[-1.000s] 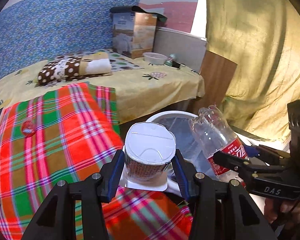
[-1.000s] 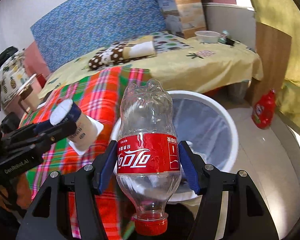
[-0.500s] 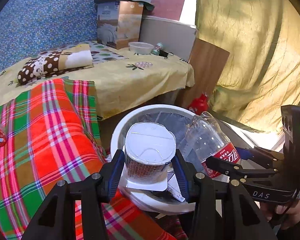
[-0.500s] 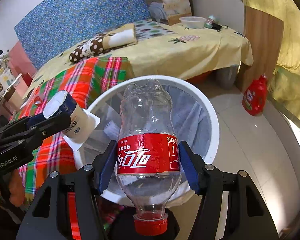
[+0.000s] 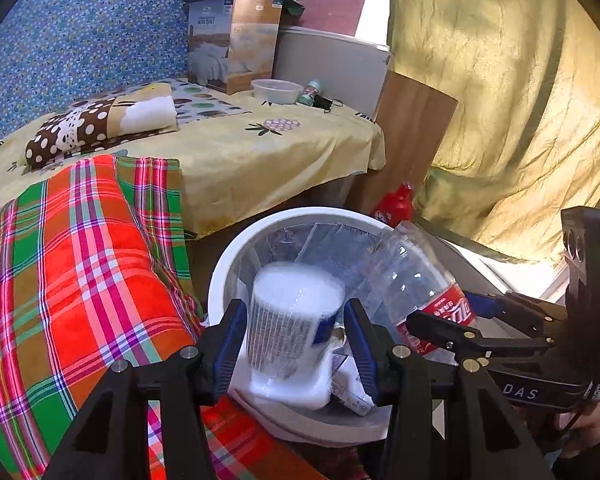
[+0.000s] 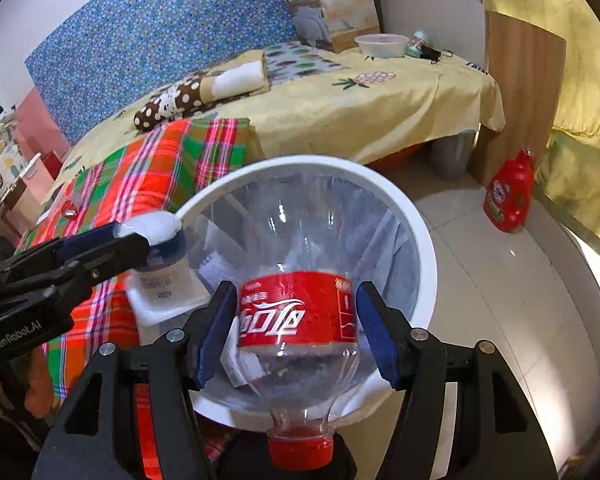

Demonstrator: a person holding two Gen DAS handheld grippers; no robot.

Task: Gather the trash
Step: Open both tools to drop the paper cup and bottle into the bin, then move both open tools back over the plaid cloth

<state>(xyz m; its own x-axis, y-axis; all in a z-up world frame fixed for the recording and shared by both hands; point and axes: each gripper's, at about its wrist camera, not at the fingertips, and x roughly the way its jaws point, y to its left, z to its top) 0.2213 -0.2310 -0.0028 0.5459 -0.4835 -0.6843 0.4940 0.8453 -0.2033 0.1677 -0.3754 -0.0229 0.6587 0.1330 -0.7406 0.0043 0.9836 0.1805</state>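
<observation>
A white round trash bin [image 5: 236,256] with a clear liner stands on the floor beside the bed; it also shows in the right wrist view [image 6: 424,248]. My left gripper [image 5: 296,344] is open over the bin, and a white noodle cup [image 5: 296,328], blurred, sits loose between its spread fingers. My right gripper [image 6: 296,332] has its fingers apart around an empty cola bottle [image 6: 300,304], cap toward the camera, also over the bin. Gaps show between the bottle and both pads. The bottle also shows in the left wrist view [image 5: 412,280].
A bed with a plaid red-green blanket [image 5: 80,264] and yellow sheet [image 5: 268,152] lies left of the bin. A red detergent bottle [image 6: 510,196] stands on the tiled floor by a wooden board [image 6: 520,92]. A yellow curtain [image 5: 500,100] hangs at right.
Both grippers have moved further over the bin and opened. The cup and the bottle have come loose from the pads and look blurred, as if dropping.
</observation>
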